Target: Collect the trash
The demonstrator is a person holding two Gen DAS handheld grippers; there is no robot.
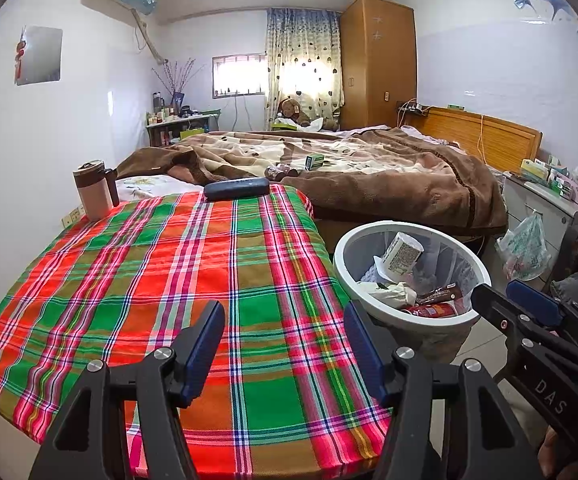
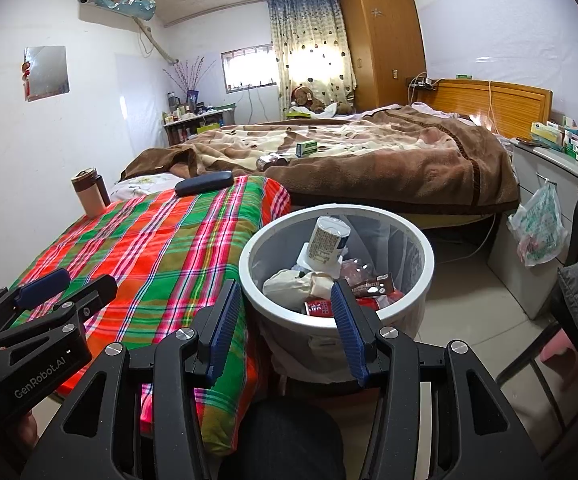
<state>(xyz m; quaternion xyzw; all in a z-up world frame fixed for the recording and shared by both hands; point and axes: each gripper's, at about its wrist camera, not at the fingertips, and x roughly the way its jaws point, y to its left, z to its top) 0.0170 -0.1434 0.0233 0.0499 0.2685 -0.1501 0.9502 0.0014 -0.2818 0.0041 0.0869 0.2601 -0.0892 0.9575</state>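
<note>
Nearest in the left wrist view, the left gripper (image 1: 285, 320) hangs over the near part of the bench (image 1: 129, 280), which is draped in a red, green and pink plaid cloth; its jaws stand partly apart with nothing between the blue pads, only the cloth beneath. In the right wrist view, the right gripper (image 2: 287, 300) sits just in front of the near rim of the white round trash bin (image 2: 249, 280), its jaws likewise partly apart and empty, framing the rim and the trash behind it. Each gripper shows at the edge of the other's view, the two side by side and apart. The bin stands on the tiled floor just beside the right edge of the bench and holds the collected trash: a red can (image 2: 321, 306) lying against the near wall, a brown snack wrapper (image 2: 373, 286) beside it, crumpled pale paper (image 2: 293, 282), and a white labelled cup (image 2: 327, 242) tipped against the pile. Farther along the bench, a dark blue glasses case (image 1: 236, 189) lies at the far edge and a brown-lidded tumbler (image 1: 93, 190) stands upright at the far left corner. Beyond the bench, the bed carries a brown and cream blanket (image 1: 369, 168), with a small green and white box (image 1: 314, 161) and a dark small container (image 1: 281, 171) lying on it. A plastic bag (image 1: 525, 246) hangs from the cabinet at the right.
</note>
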